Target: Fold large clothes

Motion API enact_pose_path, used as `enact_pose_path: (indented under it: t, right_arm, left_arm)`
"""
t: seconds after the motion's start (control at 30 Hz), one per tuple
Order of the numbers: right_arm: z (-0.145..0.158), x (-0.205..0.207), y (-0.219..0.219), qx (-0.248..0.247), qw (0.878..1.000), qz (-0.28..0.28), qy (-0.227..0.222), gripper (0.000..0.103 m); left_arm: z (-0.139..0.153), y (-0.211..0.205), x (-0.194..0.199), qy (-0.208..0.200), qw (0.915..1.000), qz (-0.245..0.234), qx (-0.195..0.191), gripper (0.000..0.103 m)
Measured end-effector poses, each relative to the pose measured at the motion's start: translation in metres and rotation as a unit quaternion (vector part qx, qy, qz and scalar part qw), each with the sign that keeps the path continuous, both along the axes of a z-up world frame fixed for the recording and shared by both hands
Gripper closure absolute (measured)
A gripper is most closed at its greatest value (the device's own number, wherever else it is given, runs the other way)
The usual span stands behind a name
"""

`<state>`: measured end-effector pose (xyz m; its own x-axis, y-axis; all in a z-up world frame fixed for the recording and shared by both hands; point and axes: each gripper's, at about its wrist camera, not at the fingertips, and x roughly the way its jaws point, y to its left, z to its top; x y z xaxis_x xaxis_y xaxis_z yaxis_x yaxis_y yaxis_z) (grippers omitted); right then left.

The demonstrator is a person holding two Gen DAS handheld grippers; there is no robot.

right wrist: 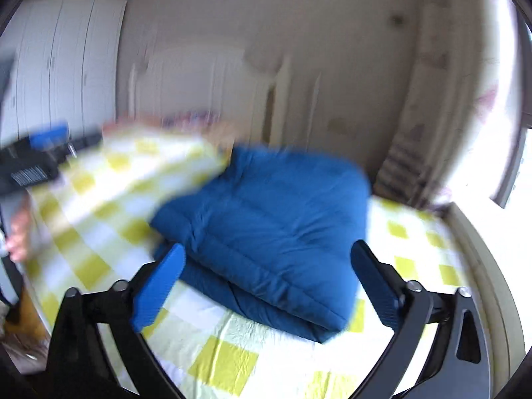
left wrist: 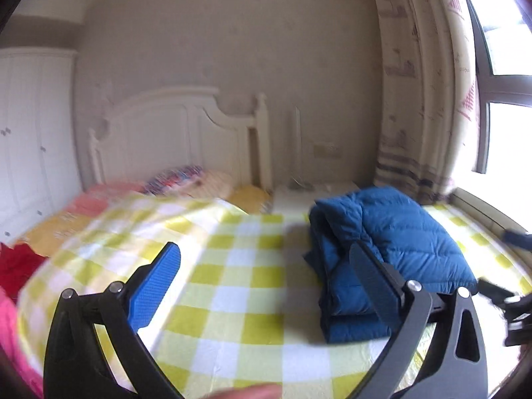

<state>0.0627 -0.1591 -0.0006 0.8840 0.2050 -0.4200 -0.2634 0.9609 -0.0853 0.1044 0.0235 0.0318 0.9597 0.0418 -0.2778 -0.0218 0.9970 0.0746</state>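
Observation:
A folded blue puffer jacket (left wrist: pixel 392 242) lies on the yellow-and-white checked bedspread (left wrist: pixel 239 286), right of centre in the left wrist view. My left gripper (left wrist: pixel 266 266) is open above the spread, left of the jacket, its right finger overlapping the jacket's edge in the picture, with nothing between the pads. In the right wrist view the jacket (right wrist: pixel 266 229) fills the middle of a blurred picture. My right gripper (right wrist: pixel 269 266) is open, held back from the jacket's near edge, and grips nothing. The left gripper (right wrist: pixel 43 153) shows at the far left there, with a hand (right wrist: pixel 20 232) below it.
A white headboard (left wrist: pixel 173 133) and pillows stand at the bed's far end, a white wardrobe (left wrist: pixel 33 133) at the left. A curtain (left wrist: pixel 425 83) and bright window (left wrist: pixel 505 66) are on the right. Red and pink clothes (left wrist: pixel 16 266) lie at the left edge. Parts of the right gripper (left wrist: pixel 512 302) show at the right edge.

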Motion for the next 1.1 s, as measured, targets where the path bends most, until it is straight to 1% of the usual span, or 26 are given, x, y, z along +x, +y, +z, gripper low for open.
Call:
enact_pose_path:
  t: [0.03, 0.07, 0.1, 0.17, 0.2, 0.27, 0.3, 0.33, 0.4, 0.47, 0.57, 0.9, 1.1]
  right_arm:
    - [0.007, -0.014, -0.006, 0.009, 1.000, -0.008, -0.019, 0.005]
    - [0.010, -0.024, -0.011, 0.013, 0.999, -0.016, -0.034, 0.005]
    - [0.012, -0.031, -0.016, 0.013, 0.999, -0.025, -0.042, 0.005]
    - [0.008, -0.048, -0.019, 0.014, 0.997, -0.062, -0.051, 0.005]
    - [0.003, -0.055, -0.020, 0.021, 0.996, -0.072, -0.044, 0.005]
    - [-0.005, -0.053, -0.020, 0.036, 0.996, -0.078, -0.027, 0.005]
    - [-0.003, -0.049, -0.021, 0.040, 0.996, -0.081, -0.019, 0.005]
    - [-0.010, -0.049, -0.022, 0.041, 0.996, -0.083, -0.007, 0.005]
    - [-0.017, -0.047, -0.024, 0.037, 0.996, -0.086, 0.001, 0.005]
    - [-0.020, -0.046, -0.025, 0.038, 0.995, -0.093, 0.001, 0.005]
    - [-0.016, -0.051, -0.030, 0.048, 0.993, -0.103, -0.004, 0.005]
    - [-0.012, -0.056, -0.030, 0.042, 0.994, -0.101, -0.017, 0.005]
    - [-0.013, -0.056, -0.029, 0.037, 0.995, -0.096, -0.016, 0.005]
  left_arm:
    - [0.003, -0.003, -0.006, -0.008, 1.0000, -0.004, 0.002, 0.002]
    - [0.005, -0.009, -0.016, -0.014, 0.9997, -0.021, 0.001, 0.002]
    - [0.006, -0.015, -0.022, -0.013, 0.9993, -0.035, 0.000, 0.002]
    - [0.004, -0.030, -0.031, -0.008, 0.9987, -0.050, 0.003, 0.002]
    - [0.001, -0.037, -0.037, -0.005, 0.9983, -0.058, 0.007, 0.002]
    - [-0.005, -0.048, -0.043, 0.003, 0.9975, -0.069, 0.012, 0.002]
    - [-0.009, -0.052, -0.044, 0.010, 0.9971, -0.074, 0.012, 0.002]
    - [-0.012, -0.055, -0.044, 0.017, 0.9968, -0.077, 0.011, 0.002]
    - [-0.016, -0.057, -0.044, 0.027, 0.9962, -0.083, 0.011, 0.002]
    - [-0.020, -0.059, -0.042, 0.032, 0.9961, -0.082, 0.013, 0.002]
    - [-0.025, -0.059, -0.039, 0.035, 0.9960, -0.081, 0.016, 0.002]
    - [-0.033, -0.056, -0.038, 0.045, 0.9962, -0.075, 0.010, 0.002]
    - [-0.033, -0.052, -0.037, 0.046, 0.9968, -0.065, 0.002, 0.002]
